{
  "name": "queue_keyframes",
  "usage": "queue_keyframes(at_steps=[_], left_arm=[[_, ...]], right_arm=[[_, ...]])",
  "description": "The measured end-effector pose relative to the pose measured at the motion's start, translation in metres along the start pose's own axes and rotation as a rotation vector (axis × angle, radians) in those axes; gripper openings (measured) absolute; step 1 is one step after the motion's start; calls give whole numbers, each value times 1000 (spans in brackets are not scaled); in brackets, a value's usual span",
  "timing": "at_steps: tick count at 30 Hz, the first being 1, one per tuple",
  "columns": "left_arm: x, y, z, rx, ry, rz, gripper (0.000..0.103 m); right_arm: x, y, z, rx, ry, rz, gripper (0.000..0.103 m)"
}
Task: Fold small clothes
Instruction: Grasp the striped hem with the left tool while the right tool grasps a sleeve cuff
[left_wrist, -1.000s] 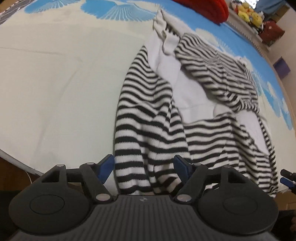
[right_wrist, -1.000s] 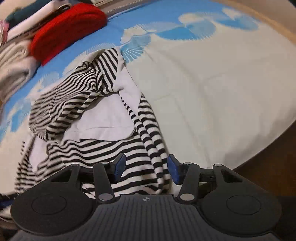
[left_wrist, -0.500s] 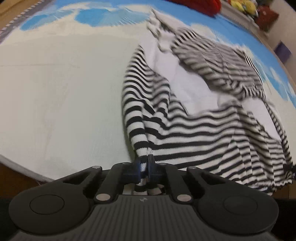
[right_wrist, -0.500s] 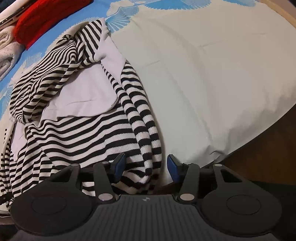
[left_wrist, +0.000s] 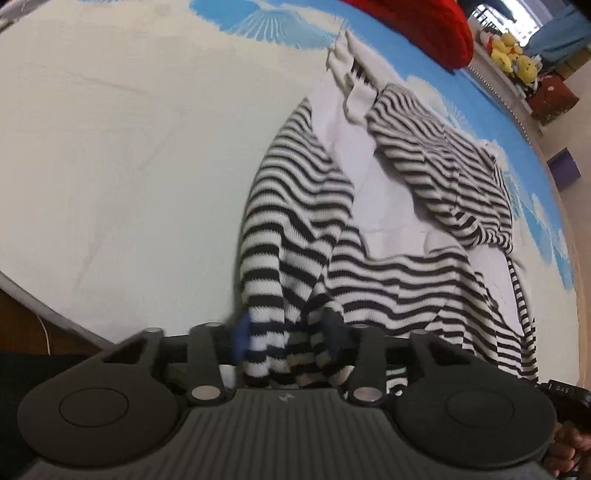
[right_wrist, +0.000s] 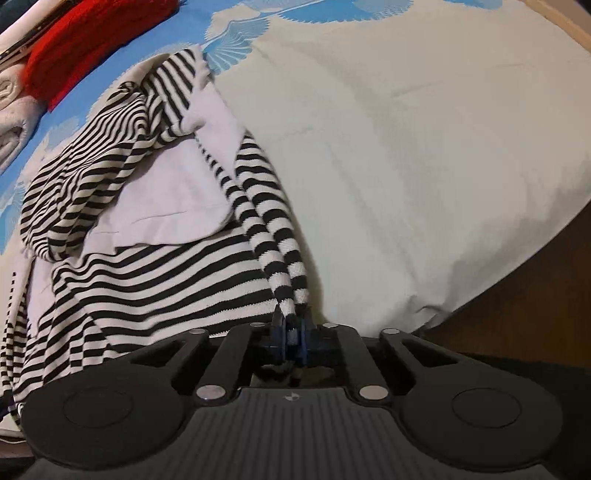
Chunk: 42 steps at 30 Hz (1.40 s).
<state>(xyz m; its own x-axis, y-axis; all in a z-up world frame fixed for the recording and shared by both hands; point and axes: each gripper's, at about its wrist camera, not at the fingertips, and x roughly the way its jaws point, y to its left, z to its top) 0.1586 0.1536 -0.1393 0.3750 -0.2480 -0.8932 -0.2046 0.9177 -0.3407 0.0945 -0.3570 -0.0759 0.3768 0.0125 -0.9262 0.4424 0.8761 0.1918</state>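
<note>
A black-and-white striped sweater with a white lining lies crumpled on a pale sheet. In the left wrist view my left gripper has its blue pads apart, with the near hem bunched loosely between them. In the right wrist view my right gripper is shut on a striped sleeve or side edge of the sweater, pulled taut toward me. The sweater's body spreads to the left.
A red knit garment lies at the far edge of the bed, also in the right wrist view. Folded pale clothes lie at far left. The bed's near edge drops to dark floor. Yellow plush toys sit beyond.
My right gripper has shut on the striped sleeve edge. My left gripper, shut on the hem half a second ago, now has its pads apart with the fabric between them.
</note>
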Motion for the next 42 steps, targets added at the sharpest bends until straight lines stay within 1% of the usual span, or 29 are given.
queue_keyframes(at_steps=[1, 3, 7, 9, 11, 13, 16, 18, 20, 23, 26, 28, 30, 32, 34, 36, 39, 41, 42], left_arm=[[5, -2, 0, 0, 19, 3, 49], [13, -3, -2, -1, 49, -1, 49], [15, -10, -4, 45, 39, 14, 50], [15, -7, -4, 30, 33, 12, 50], [13, -3, -3, 3, 30, -5, 50], [10, 0, -2, -23, 24, -27, 50], [9, 3, -1, -49, 27, -51, 50], [11, 4, -1, -60, 35, -66, 51], [12, 4, -1, -62, 38, -68, 53], [13, 3, -1, -59, 41, -65, 53], [11, 4, -1, -74, 33, -73, 53], [8, 8, 0, -108, 23, -102, 54], [7, 12, 1, -147, 21, -133, 59], [7, 13, 1, -163, 28, -146, 59], [10, 11, 1, -147, 45, -138, 59], [14, 6, -1, -102, 65, -103, 59], [15, -3, -6, -27, 64, -59, 59], [15, -8, -8, 20, 60, -33, 55], [16, -9, -10, 41, 59, -15, 47]], right_arm=[[1, 2, 0, -9, 2, -2, 25], [4, 4, -1, -26, 16, -10, 25], [7, 8, -2, -55, 22, -23, 25], [7, 8, -3, -58, 19, -22, 22], [7, 6, -2, -47, 10, -17, 10], [5, 3, 0, -34, -1, -12, 8], [4, 1, 0, -25, -4, -7, 8], [6, 1, 0, -24, 3, -3, 12], [7, 2, -1, -35, 13, -2, 13], [8, 5, -3, -62, 16, -8, 14], [7, 3, -2, -56, 18, -1, 14], [7, 1, -2, -45, 21, 4, 14], [6, 0, -1, -41, 20, 6, 14], [6, -1, -1, -43, 21, 7, 14], [6, -1, -1, -44, 22, 8, 14], [6, 0, -1, -47, 25, 12, 14], [7, 2, -2, -60, 31, 19, 14], [7, 3, -3, -65, 30, 20, 14], [7, 3, -3, -65, 30, 21, 14]])
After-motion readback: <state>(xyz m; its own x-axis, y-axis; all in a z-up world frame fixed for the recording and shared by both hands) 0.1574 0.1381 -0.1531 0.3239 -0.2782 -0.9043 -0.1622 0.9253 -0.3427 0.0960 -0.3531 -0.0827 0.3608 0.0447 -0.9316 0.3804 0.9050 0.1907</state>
